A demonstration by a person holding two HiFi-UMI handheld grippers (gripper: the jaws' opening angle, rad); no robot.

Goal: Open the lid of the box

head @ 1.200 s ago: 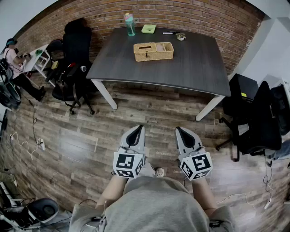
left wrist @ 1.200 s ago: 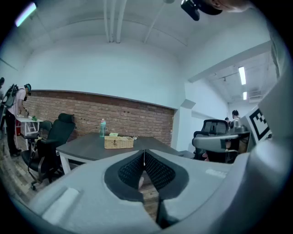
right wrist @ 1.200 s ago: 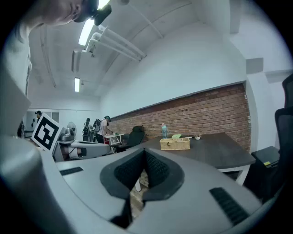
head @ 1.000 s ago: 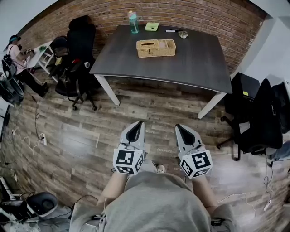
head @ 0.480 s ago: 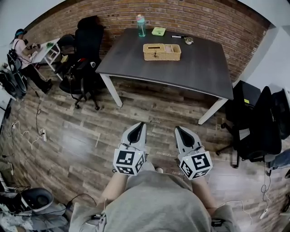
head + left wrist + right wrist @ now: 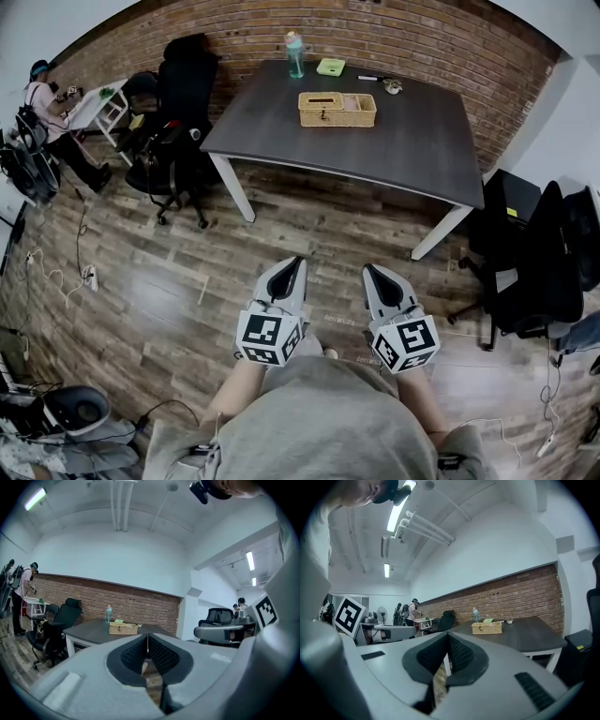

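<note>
A person (image 6: 42, 98) stands at a small white table (image 6: 98, 105) far left, with two black office chairs (image 6: 178, 112) between there and the work table.

The left gripper (image 6: 289, 267) is held at waist height and points forward, roughly level, over the wood-plank floor (image 6: 169, 281). Its own view shows the ribbed black pads pressed together with nothing between them (image 6: 147, 641). It carries one cube of black-and-white square markers.

One dark grey table (image 6: 412, 150) with white legs stands against the brick wall (image 6: 441, 37), well apart from both grippers. One rectangular woven wicker box (image 6: 337, 109) sits midway along its width, nearer the far edge, and its top looks flat. At the far edge, left of the box, stands one teal bottle (image 6: 295, 54). A flat green item (image 6: 330, 67) lies behind the box, and a pen (image 6: 367, 77) and a small round object (image 6: 393, 86) lie toward the far right corner.

The right gripper (image 6: 372, 272) is held parallel beside the left. It is also level, its pads are together and empty (image 6: 449, 641), and it has one marker cube.

One more black chair (image 6: 539, 253) stands far right.
</note>
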